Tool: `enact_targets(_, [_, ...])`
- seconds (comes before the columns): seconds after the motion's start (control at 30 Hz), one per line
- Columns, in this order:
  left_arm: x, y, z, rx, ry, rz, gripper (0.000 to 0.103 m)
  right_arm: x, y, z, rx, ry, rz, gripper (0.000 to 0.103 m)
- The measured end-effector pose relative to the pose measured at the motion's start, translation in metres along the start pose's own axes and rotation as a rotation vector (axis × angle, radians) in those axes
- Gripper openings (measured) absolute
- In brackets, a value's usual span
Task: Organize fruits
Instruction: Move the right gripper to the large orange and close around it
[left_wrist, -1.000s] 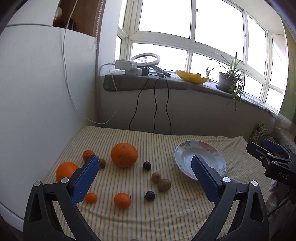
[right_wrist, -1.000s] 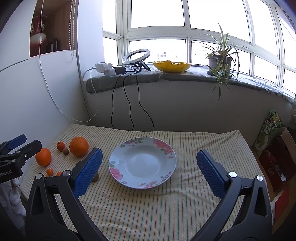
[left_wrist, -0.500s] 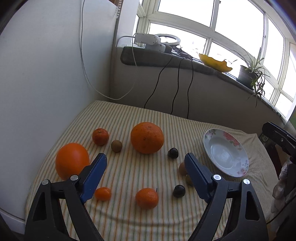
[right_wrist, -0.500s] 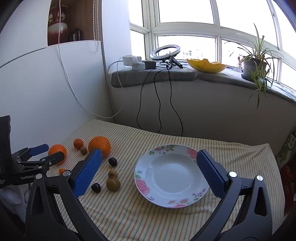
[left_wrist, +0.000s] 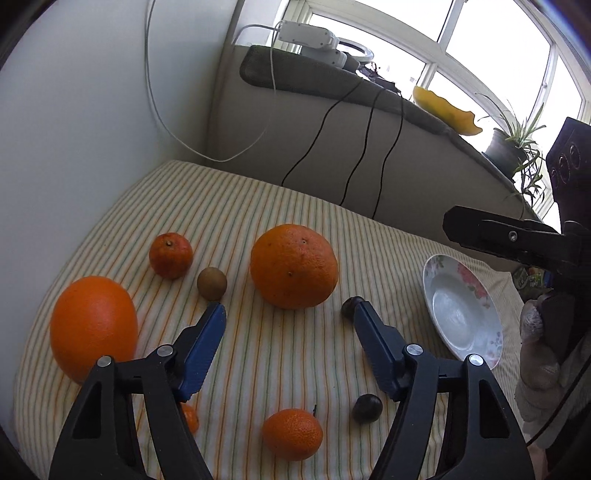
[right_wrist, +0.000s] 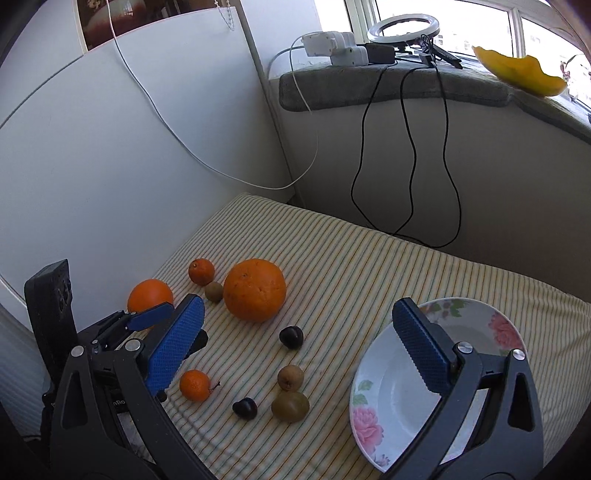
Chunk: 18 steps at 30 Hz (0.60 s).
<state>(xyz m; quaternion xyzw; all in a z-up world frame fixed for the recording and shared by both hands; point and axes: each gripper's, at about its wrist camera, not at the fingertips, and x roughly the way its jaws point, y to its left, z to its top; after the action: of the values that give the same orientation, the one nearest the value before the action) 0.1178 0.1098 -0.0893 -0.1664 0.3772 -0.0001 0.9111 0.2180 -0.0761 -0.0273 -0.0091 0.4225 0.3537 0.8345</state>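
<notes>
Here, both spread, empty: left gripper half-hiding a dark plum, right gripper overlapping the plate.

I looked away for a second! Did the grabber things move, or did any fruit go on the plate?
Both moved; nothing was picked up. The left gripper came down close to the big orange, open. The right gripper swung left toward the fruit, open. The fruit stayed put and the plate holds no fruit.
</notes>
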Motion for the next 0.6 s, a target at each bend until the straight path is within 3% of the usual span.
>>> enact_targets(0.33, [0.022,0.005,0.01,-0.017,0.055,-0.019,0.069,0.092,-0.013,0.018,0.118,0.196,0.139,0.096])
enact_targets(0.4, [0.027,0.007,0.011,-0.024,0.069,-0.025,0.065,0.104,-0.014,0.018,0.136,0.225,0.16,0.088])
enact_targets(0.6, [0.036,0.011,0.014,-0.048,0.102,-0.054,0.062,0.134,-0.017,0.019,0.159,0.278,0.182,0.082])
